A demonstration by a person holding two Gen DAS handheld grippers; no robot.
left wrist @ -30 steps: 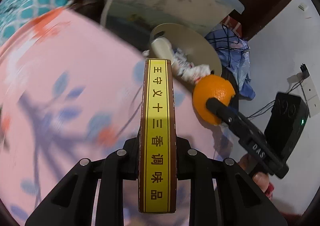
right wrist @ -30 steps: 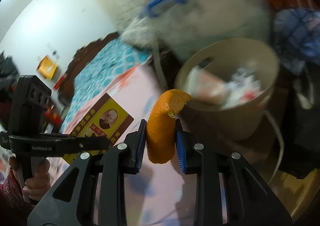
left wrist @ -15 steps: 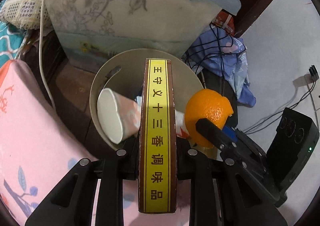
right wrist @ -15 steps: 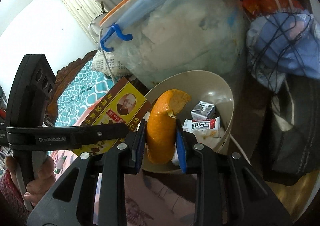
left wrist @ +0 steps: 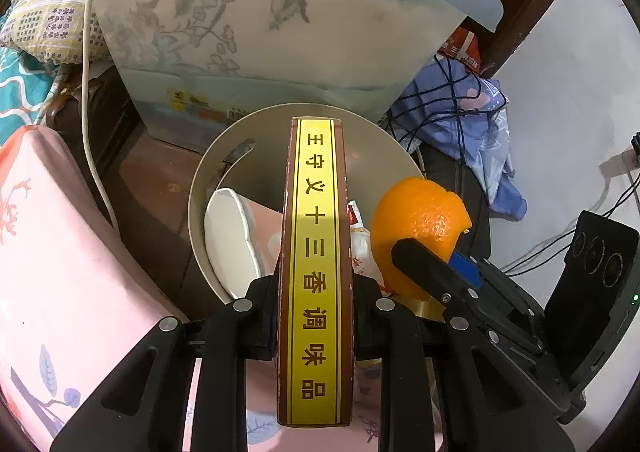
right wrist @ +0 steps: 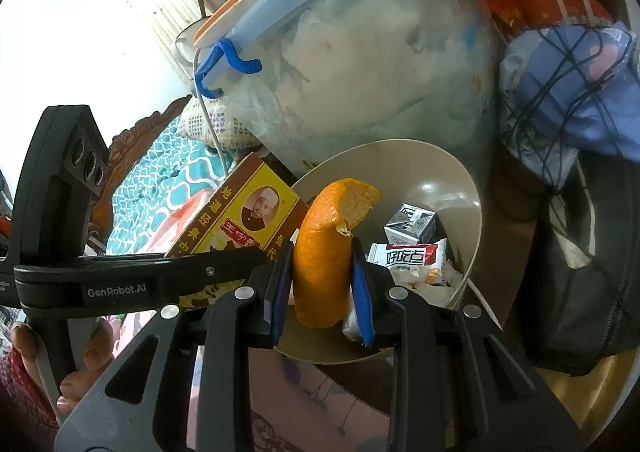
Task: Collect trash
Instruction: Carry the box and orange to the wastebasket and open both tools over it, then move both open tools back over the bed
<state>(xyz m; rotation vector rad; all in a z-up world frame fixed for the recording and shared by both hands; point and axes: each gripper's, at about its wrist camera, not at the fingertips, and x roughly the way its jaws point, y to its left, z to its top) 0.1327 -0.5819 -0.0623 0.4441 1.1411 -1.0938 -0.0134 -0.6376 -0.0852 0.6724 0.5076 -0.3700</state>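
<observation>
Left claw: we have our left gripper [left wrist: 316, 292] clamped on the flat brown-and-yellow cardboard seasoning box [left wrist: 316, 272], its narrow yellow spine facing the camera and the jaws pressing on its two broad faces. We judge that grip suits a thin box, since the pads meet flat card.

Right claw: our right gripper [right wrist: 322, 276] is closed on a curled piece of orange peel [right wrist: 326, 252], its blue pads [right wrist: 280, 284] pinching the peel from both sides so that the torn edge sticks up above them.

Where the trash is: both pieces hang over the round beige plastic waste bin [left wrist: 200, 187]; the box over its middle, the peel over the rim nearest us on the right.

Already in the bin: a white paper cup [left wrist: 232, 232] lying on its side, a small silver carton [right wrist: 410, 221] and a white-and-red snack wrapper [right wrist: 406, 256].

Why held so: we judge that we carry one item in each hand to fill the bin in a single trip, and hold them high enough to drop clear of the rim.

Surroundings: a large clear plastic storage tub with a blue lid [left wrist: 280, 31] stands just behind the bin, a blue cloth tangled with dark cables [left wrist: 460, 111] lies beside it, and a pink floral bedcover [left wrist: 60, 252] lies on the near side.

Step in hand: we judge the release to be next; neither item has been let go.

Risk: the long box could land across the rim or on the cup rather than fall inside.
</observation>
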